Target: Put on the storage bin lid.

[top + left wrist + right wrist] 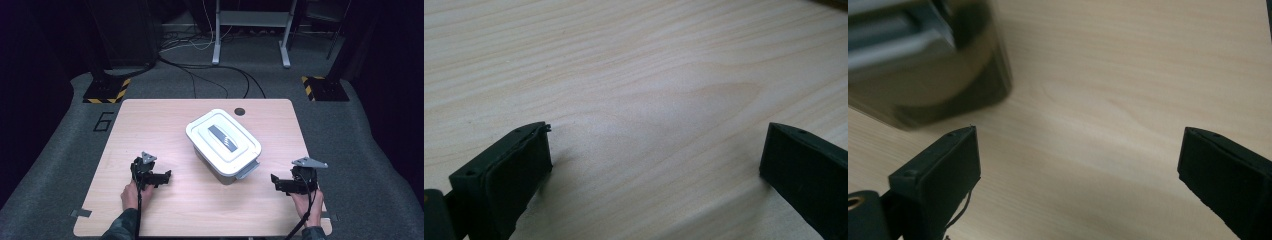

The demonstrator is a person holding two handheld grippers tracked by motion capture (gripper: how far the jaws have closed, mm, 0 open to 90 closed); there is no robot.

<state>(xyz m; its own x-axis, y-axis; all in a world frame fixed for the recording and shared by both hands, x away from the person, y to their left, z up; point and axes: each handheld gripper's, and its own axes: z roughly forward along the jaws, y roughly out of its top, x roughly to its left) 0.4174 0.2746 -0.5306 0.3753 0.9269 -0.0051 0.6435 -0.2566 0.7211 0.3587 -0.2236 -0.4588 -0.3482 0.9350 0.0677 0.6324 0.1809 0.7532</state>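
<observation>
A wooden table [150,115] holds a white lidded storage box [223,142] near its middle, set at an angle, its grey latch facing the near right. A person's left hand rests on the near left of the table, holding the left gripper [162,177], its jaws spread wide over bare wood with nothing between them. The right gripper [275,182] sits low at the near right, just beside the box's near corner, its jaws wide apart and empty too.
</observation>
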